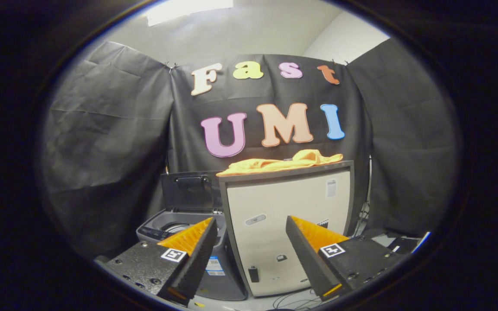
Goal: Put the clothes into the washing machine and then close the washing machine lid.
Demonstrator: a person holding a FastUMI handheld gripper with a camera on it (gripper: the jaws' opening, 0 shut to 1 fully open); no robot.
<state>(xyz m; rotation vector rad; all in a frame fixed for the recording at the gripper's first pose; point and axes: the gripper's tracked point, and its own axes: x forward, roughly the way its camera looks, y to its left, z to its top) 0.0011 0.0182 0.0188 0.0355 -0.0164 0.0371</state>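
A crumpled yellow-orange garment (281,162) lies on top of a white cabinet-like appliance (290,220), well beyond my fingers. To the cabinet's left stands a grey top-loading washing machine (169,229) with its dark lid (190,190) raised upright at the back, the drum partly visible. My gripper (251,224) is open, with nothing between the fingers. It hangs in the air short of the cabinet's front, below the level of the garment. The left finger (193,242) overlaps the washer's front.
Black cloth walls (102,142) close the booth on the left, back and right. The cabinet has a dark frame and a small latch low on its front. Cables (292,300) lie on the pale floor beneath it. Dark items sit low to the cabinet's right.
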